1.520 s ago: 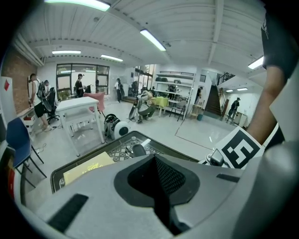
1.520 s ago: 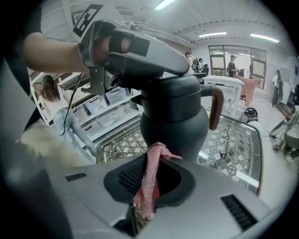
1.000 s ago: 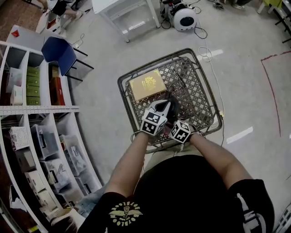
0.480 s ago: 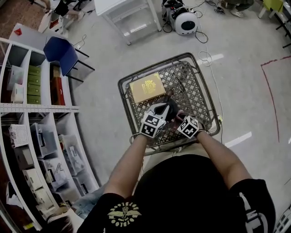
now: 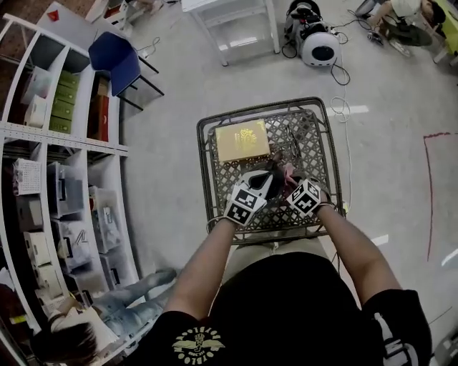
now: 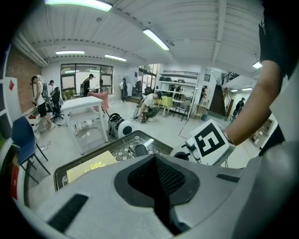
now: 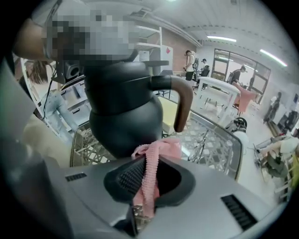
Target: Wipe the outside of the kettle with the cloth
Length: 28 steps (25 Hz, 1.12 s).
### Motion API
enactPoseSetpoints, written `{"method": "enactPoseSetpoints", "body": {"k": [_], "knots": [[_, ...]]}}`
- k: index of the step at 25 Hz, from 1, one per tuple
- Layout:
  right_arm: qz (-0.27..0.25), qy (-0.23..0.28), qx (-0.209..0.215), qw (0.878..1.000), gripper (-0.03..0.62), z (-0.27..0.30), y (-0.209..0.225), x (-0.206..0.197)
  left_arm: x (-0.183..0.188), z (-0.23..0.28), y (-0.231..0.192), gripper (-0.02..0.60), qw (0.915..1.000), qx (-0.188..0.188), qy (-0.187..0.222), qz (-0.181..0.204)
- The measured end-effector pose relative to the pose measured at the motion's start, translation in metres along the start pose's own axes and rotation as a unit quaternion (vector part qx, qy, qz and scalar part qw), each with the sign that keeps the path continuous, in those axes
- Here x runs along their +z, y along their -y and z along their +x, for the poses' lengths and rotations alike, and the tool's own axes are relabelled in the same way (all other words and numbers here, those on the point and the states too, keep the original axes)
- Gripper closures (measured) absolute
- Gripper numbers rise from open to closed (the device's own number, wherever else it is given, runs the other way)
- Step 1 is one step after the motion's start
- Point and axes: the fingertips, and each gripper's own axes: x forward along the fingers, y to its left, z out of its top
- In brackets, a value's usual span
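Observation:
A black kettle [image 7: 122, 109] with a brown handle [image 7: 184, 105] fills the right gripper view just beyond the jaws. In the head view the kettle [image 5: 268, 179] sits between both grippers, inside the wire cart [image 5: 207, 154]. My right gripper [image 7: 140, 179] is shut on a pink cloth [image 7: 159, 149], whose bunched end lies against the kettle's lower belly. From above, the cloth [image 5: 288, 172] shows beside the right gripper [image 5: 297, 187]. My left gripper [image 5: 252, 186] is close against the kettle's left side. Its jaws [image 6: 156, 186] stand together, and nothing shows between them there.
A flat gold box [image 5: 242, 141] lies at the cart's far end. Shelving with boxes [image 5: 64, 171] runs along the left, with a blue chair [image 5: 118, 61] beyond it. A white table [image 5: 236, 21] and a round white machine [image 5: 320, 46] stand ahead. A person crouches at lower left [image 5: 107, 314].
My right gripper has slid to the right with the pink cloth, away from the left gripper. The left gripper has kept its place by the kettle.

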Motion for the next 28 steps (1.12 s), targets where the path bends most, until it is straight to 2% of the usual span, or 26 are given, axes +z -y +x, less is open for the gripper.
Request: {"method": "enactPoseSetpoints", "body": {"k": [5, 10, 17, 21, 28], "knots": [[-0.032, -0.001, 0.003, 0.999, 0.551, 0.004, 0.018, 0.016, 0.0, -0.001, -0.001, 0.575, 0.9998, 0.018, 0.002, -0.006], [-0.027, 0.006, 0.016, 0.999, 0.551, 0.012, 0.016, 0.013, 0.001, -0.001, -0.008, 0.576, 0.9995, 0.029, 0.005, -0.008], [-0.011, -0.004, 0.047, 0.999, 0.551, 0.013, -0.026, -0.013, 0.001, 0.0, -0.007, 0.575, 0.9994, 0.031, 0.002, -0.016], [-0.021, -0.007, 0.075, 0.997, 0.551, 0.018, -0.055, -0.019, 0.002, -0.001, -0.011, 0.577, 0.9993, 0.035, 0.004, -0.016], [-0.06, 0.004, 0.126, 0.99, 0.551, 0.024, -0.117, 0.001, 0.003, -0.002, -0.008, 0.576, 0.9994, 0.032, 0.005, -0.012]]}}
